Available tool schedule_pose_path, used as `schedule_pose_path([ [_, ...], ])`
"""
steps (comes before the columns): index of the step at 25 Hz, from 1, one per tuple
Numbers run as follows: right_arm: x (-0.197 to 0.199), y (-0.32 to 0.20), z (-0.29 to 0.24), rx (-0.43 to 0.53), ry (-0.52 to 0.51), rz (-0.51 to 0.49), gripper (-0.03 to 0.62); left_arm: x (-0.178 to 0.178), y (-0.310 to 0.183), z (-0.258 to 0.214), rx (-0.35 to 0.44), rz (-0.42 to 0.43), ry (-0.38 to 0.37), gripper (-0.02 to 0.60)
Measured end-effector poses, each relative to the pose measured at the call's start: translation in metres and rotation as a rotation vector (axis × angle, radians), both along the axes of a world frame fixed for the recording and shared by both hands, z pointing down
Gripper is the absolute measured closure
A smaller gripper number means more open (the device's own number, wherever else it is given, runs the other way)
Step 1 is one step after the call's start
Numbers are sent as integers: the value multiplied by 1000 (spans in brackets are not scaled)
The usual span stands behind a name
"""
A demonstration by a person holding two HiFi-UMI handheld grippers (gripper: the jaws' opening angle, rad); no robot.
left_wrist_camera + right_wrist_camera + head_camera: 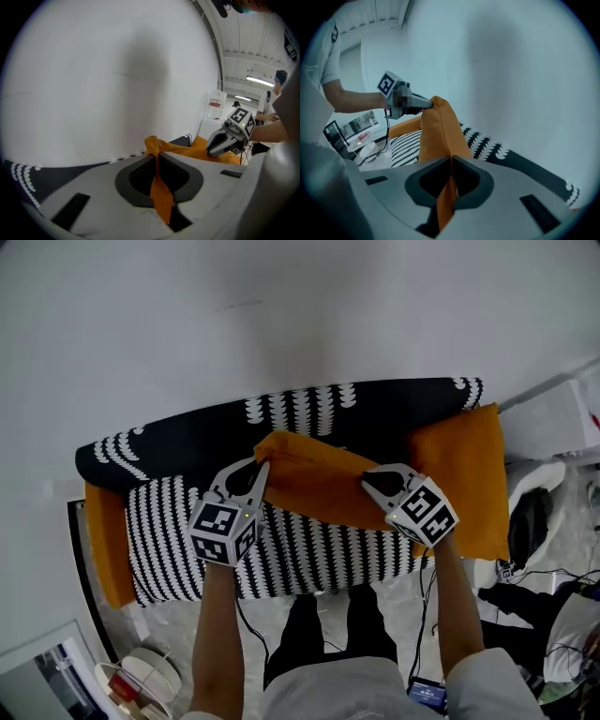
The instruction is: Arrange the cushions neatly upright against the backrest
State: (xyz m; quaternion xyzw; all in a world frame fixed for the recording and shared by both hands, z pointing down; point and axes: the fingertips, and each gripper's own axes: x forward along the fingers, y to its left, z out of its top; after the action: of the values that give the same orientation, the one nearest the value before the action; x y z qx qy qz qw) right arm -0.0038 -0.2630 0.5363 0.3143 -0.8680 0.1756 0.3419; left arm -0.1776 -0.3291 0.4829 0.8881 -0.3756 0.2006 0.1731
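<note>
Cushion (314,486), orange, hung over the sofa (169,531) seat, just near of the backrest (206,437). Pinched tight by thin corners in left gripper (262,468) and right gripper (368,482). Could have slipped loose from such small bites, then flopped flat.

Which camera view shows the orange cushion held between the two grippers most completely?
The head view: the orange cushion spans from the left gripper to the right gripper above the sofa. The left gripper view shows only its pinched corner and some fabric; the right gripper view shows one edge and face.
</note>
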Motion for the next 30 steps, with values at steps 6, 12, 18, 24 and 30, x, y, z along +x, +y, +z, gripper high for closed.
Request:
schedule_pose_path([
  [6, -29, -34, 7, 11, 63, -117, 571, -35, -16, 22, -14, -45, -28, 551],
  [12, -50, -60, 14, 18, 116, -216, 571, -60, -25, 39, -27, -94, -29, 554],
  [18, -67, -98, 10, 71, 155, -244, 574, -77, -31, 40, -19, -131, -13, 560],
  [24, -80, -139, 6, 103, 104, -208, 594, -86, -32, 67, -58, -173, -60, 560],
  [30, -90, -197, -53, 261, 10, -115, 594, -119, -52, 115, -82, -295, -118, 569],
])
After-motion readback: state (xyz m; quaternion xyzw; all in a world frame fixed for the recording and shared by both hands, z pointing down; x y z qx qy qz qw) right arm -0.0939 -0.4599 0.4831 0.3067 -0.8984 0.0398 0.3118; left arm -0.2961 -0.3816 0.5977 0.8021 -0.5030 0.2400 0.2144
